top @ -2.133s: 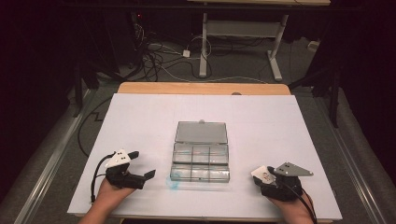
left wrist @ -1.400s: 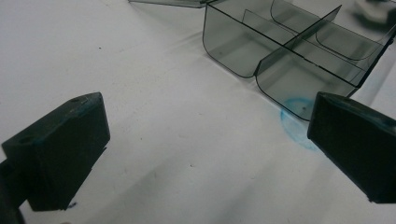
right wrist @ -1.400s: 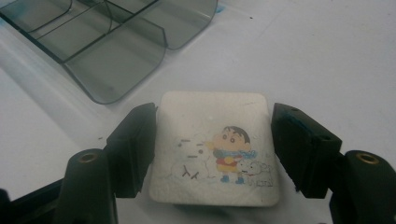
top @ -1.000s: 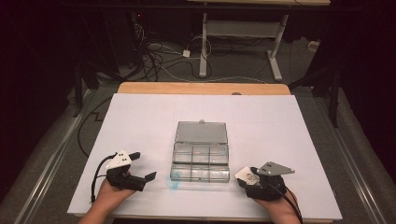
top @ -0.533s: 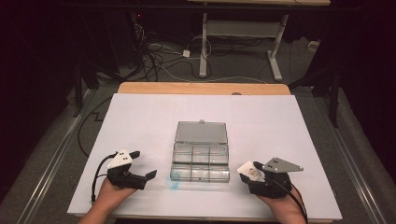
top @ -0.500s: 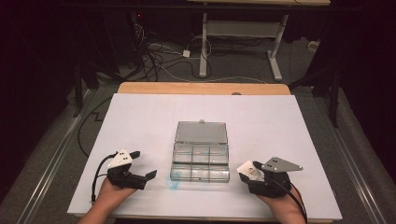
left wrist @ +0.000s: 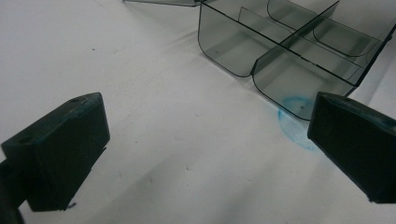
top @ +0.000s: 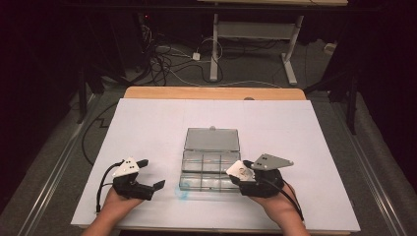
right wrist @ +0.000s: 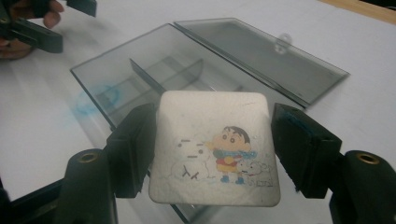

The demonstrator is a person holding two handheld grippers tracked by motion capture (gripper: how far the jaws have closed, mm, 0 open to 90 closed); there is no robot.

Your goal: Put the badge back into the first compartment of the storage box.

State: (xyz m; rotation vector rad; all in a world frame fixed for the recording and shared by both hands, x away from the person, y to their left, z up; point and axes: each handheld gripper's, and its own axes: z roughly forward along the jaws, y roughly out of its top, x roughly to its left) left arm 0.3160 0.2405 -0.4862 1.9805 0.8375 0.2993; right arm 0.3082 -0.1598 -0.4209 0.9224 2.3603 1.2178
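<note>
Clear smoky plastic forms the compartment box [top: 205,169] lying open on the white desk [top: 147,123], its lid [top: 212,139] flat behind; the right gripper [right wrist: 212,149] pinches a square cartoon card [right wrist: 215,149] by two edges, just above the box's near right corner; the left gripper [left wrist: 205,144] rests spread and holding nothing, left of the box, near a blue smudge [left wrist: 295,119].
</note>
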